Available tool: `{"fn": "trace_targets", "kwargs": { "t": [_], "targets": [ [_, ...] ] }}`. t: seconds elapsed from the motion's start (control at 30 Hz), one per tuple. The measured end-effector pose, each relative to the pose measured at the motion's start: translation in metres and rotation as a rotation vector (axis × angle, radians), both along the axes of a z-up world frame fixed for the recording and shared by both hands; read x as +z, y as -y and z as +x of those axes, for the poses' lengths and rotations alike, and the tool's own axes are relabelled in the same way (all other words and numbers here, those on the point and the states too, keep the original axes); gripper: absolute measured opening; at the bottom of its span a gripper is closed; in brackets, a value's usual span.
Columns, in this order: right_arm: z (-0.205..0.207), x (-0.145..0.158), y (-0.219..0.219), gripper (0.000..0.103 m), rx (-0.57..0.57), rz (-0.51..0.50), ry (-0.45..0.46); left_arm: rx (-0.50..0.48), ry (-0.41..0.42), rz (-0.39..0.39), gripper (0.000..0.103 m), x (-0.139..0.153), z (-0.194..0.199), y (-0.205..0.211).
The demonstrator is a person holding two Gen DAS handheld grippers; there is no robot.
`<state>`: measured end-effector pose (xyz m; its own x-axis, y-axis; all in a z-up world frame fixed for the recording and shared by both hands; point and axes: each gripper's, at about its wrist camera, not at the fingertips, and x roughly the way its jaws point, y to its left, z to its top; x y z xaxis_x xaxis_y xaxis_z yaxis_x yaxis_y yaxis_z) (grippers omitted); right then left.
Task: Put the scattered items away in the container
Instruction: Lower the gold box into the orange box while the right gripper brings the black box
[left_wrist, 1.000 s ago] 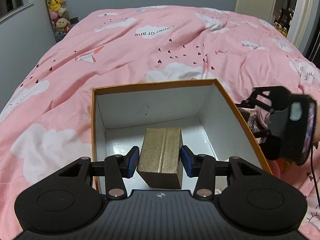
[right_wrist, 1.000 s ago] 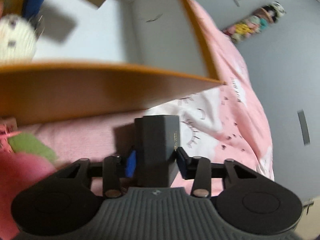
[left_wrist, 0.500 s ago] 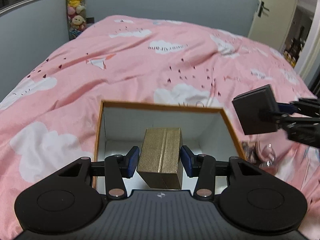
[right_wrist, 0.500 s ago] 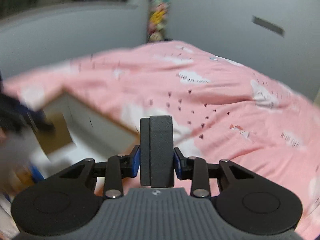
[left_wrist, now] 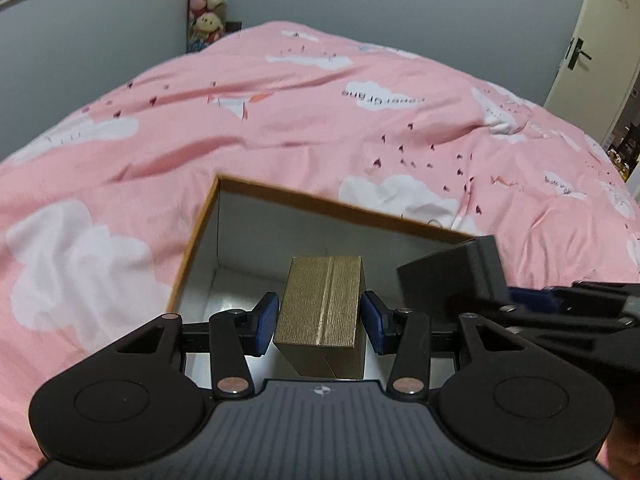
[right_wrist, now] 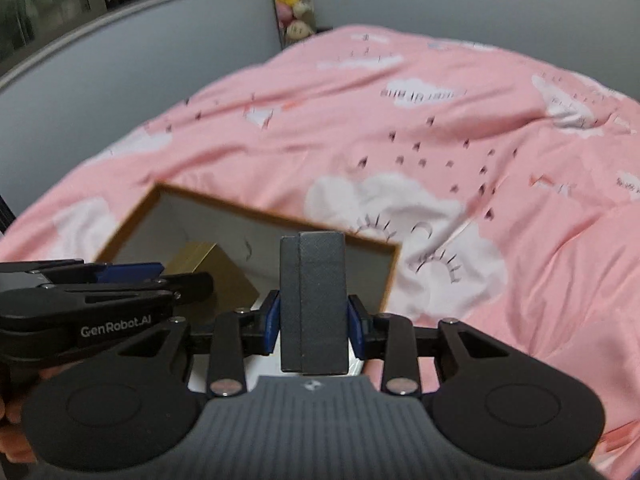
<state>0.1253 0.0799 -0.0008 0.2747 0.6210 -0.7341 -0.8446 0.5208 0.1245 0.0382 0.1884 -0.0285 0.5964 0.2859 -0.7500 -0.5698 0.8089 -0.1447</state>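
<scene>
Orange-rimmed box point(left_wrist: 320, 206) on bed: left gripper point(left_wrist: 320, 322) clamps gold box point(left_wrist: 320, 312), right gripper point(right_wrist: 314, 326) clamps dark case point(right_wrist: 312, 304), both over it; next lower, release.

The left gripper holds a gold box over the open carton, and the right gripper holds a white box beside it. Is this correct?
Not quite. The box in the right gripper is dark grey, as the right wrist view shows. The left gripper does hold a gold box over the open carton.
</scene>
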Motion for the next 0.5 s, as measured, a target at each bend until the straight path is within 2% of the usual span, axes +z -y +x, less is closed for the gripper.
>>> {"fn": "trace_targets", "kwargs": {
  "t": [0.13, 0.5],
  "targets": [
    [-0.003, -0.015, -0.014, 0.036, 0.018, -0.075, 0.04, 0.007, -0.036, 0.013, 0.052, -0.01, 0.003, -0.001],
    [0.004, -0.024, -0.035, 0.036, 0.058, -0.154, 0.125, -0.011, -0.065, 0.069, 0.052, -0.017, 0.005, 0.004]
  ]
}}
